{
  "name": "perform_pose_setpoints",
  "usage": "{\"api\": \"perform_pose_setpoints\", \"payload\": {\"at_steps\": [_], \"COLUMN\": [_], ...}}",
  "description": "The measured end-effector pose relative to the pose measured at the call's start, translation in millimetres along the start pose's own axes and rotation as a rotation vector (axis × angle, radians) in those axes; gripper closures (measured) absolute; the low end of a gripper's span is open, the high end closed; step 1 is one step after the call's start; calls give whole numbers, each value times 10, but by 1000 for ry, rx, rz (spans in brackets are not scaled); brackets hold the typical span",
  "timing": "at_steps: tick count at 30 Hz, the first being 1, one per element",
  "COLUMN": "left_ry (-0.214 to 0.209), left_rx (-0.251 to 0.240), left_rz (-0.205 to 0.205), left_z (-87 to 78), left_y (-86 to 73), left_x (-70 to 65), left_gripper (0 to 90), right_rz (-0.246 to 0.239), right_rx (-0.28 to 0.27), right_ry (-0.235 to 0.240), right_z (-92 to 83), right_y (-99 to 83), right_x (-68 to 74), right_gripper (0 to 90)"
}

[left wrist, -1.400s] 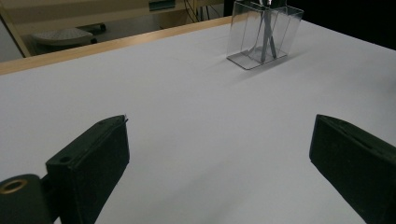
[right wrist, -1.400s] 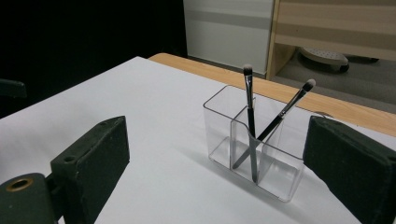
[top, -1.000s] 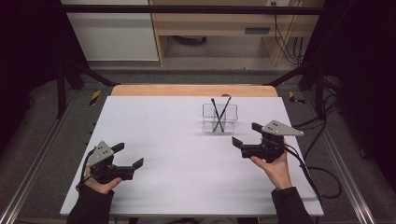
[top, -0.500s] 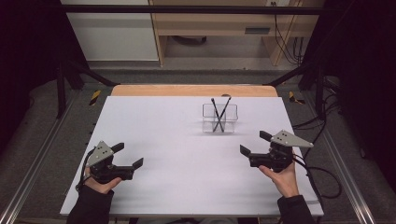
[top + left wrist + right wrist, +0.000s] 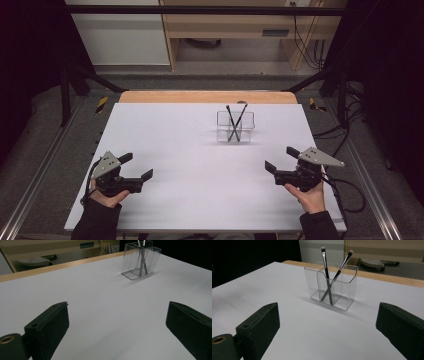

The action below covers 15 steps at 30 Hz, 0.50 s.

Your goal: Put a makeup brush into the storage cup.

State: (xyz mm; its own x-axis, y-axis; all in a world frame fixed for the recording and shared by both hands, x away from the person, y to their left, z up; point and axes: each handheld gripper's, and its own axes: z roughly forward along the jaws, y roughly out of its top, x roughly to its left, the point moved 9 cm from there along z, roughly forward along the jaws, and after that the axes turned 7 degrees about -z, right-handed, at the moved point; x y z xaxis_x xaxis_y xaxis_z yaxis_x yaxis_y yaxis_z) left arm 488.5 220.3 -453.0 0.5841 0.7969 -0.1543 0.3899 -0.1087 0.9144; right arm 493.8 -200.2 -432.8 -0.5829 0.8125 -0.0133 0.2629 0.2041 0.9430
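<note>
Two slim makeup brushes (image 5: 327,277) stand crossed in a clear plastic holder (image 5: 331,287), which sits on the far right part of the white worktop (image 5: 200,150), well apart from both claws. Each brush has a thin dark handle and a small pale tip, and they lean against opposite walls so that they form an X. The holder is a rigid, glossy box with rounded corners and inner dividers; which compartment holds each foot is hard to tell through the clear walls.

Judging by the pose, this looks like a rest point: either the brushes are already stowed, or the reach for them has not begun. The right claw (image 5: 281,160) is held low near the front right edge, jaws spread wide and empty, pointing toward the holder. The left claw (image 5: 136,166) sits near the front left edge, jaws likewise spread with nothing between them.

Any next pick would call for a narrow pinch high on one handle, then a straight upward draw, since the light holder could tip or slide on the smooth matte surface.
</note>
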Motion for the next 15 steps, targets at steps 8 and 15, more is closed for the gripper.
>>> {"api": "perform_pose_setpoints", "payload": {"at_steps": [8, 15], "left_ry": [-1, -1], "left_rx": [-9, -6], "left_rz": [-11, -13], "left_z": [-16, -4], "left_y": [5, -9], "left_x": [23, 28], "left_gripper": [44, 44], "right_rz": [9, 16], "right_rx": [7, 9], "right_ry": [-4, -12], "right_z": [-35, -37], "right_y": [-99, -119], "right_x": [-39, -63], "right_gripper": [54, 53]}}
